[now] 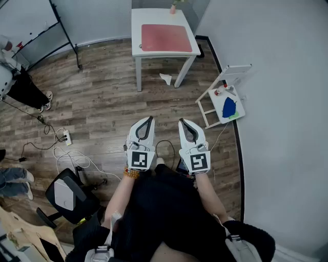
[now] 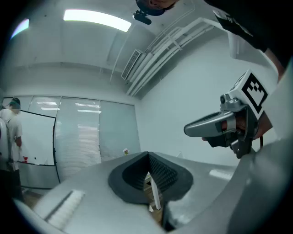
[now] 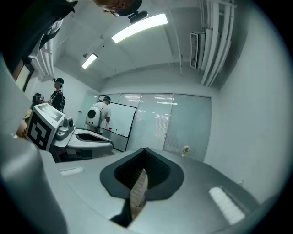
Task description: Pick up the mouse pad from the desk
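Observation:
A red mouse pad [image 1: 166, 38] lies flat on a small white desk [image 1: 137, 30] at the far end of the room, in the head view. Both grippers are held close to my body, well short of the desk and pointing toward it. My left gripper [image 1: 149, 118] is shut with nothing in it, and my right gripper [image 1: 183, 122] is shut and empty too. The left gripper view shows its own jaws [image 2: 148, 155] meeting at a thin slit, with the right gripper [image 2: 224, 128] alongside. In the right gripper view the jaws [image 3: 144, 151] are likewise pressed together, with the left gripper [image 3: 78, 139] beside them.
A small pink pot [image 1: 173, 7] stands at the desk's back edge. On the wooden floor are a scrap of paper [image 1: 165, 78], a low white stand [image 1: 225, 102] holding a blue item by the right wall, a power strip [image 1: 66, 137] with cables and an office chair [image 1: 66, 197]. A person [image 1: 20, 87] stands at left.

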The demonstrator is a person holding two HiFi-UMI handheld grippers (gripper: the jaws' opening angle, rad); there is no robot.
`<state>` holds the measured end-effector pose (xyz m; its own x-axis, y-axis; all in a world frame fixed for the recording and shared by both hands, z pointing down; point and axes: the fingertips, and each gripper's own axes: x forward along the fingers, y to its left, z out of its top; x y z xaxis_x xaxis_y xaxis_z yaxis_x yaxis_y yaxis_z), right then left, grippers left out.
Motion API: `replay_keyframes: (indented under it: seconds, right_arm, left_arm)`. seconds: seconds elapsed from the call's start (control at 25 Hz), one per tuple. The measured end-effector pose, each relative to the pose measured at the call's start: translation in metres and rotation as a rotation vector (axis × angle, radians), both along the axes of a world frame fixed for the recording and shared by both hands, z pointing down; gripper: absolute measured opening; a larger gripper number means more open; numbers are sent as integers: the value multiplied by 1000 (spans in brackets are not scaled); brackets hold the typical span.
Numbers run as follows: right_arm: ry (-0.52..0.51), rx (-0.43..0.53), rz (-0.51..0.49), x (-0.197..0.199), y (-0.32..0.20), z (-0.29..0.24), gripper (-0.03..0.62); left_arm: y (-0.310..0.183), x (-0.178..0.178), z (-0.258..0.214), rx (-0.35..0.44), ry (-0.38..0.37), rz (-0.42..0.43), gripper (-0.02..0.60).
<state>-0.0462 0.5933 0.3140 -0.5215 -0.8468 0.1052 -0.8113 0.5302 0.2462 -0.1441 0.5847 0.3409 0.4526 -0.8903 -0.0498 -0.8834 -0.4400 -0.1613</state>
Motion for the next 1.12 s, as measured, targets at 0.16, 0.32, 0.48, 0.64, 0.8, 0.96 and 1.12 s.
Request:
replay_keyframes:
  seconds: [0.16,0.32,0.48,0.64,0.8,0.96,1.12]
  right_arm:
    - [-47,59,57,-21,-9,-11,23]
    - [-39,21,62,-30,-22,-2,25]
    - [-19,15,52,-30,-28,2,25]
    - [-36,10,58,-20,-53,13,25]
    - [-43,-31,61,3,-87,32,25]
    - [-39,-56,60,30,-141,39,25]
    - [-44,-43,46,59,-195,37,25]
  left_arm:
    - [-7,-26,-8,29,-27,24,1]
    - [-15,-43,-10,52,-37,35,1]
    - [-26,-44,-1,16,-24,48,0]
    - [-55,-36,6,26,-77,70,1]
    - [-95,-27,17,2,-87,54,1]
    - [-149,-12,16,1,-119,42,1]
    - [-200,14,20,-6,-166,38,1]
